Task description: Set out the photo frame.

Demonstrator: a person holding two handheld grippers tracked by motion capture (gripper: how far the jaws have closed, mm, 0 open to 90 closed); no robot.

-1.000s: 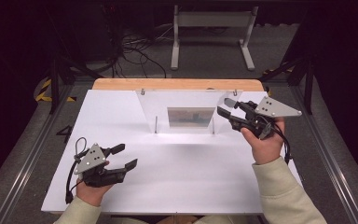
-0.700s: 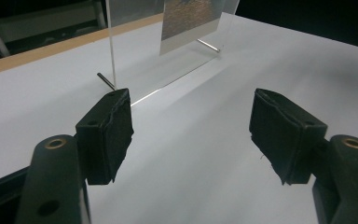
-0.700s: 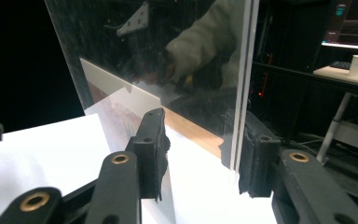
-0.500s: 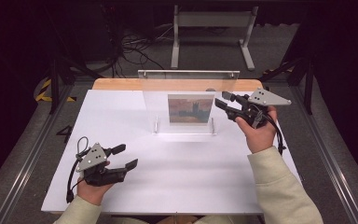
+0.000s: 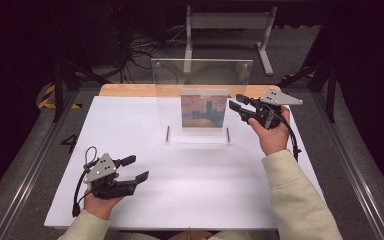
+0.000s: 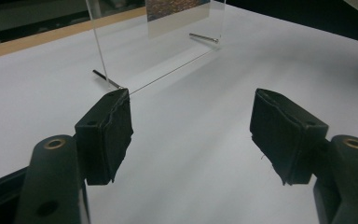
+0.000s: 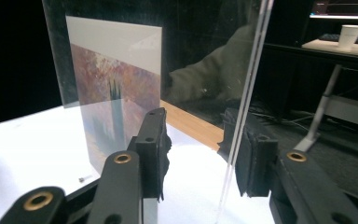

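A clear acrylic picture frame [image 5: 202, 75] stands upright at the back middle of the white table [image 5: 130, 120], with a painted picture [image 5: 204, 110] in it. My right gripper [image 5: 235, 101] is at the frame's right edge. In the right gripper view the pane's edge [image 7: 249, 93] runs between the jaws of the right gripper [image 7: 196, 140]. It sits close against one pad, and a gap shows to the other, so the gripper is open. My left gripper [image 5: 139, 168] rests near the front left, open and empty, with the left gripper [image 6: 191, 126] facing the frame [image 6: 121, 37].
Small metal pins [image 6: 203, 37] stick out at the frame's foot. A wooden strip [image 5: 130, 90] borders the table's far edge. Beyond it are a metal stand [image 5: 227, 30] and cables on the floor. A paper cup [image 7: 350, 35] stands on a far desk.
The frame has swung from a strong lean to fully upright. My right gripper has moved a little left and away with its right edge. The left gripper has stayed still.
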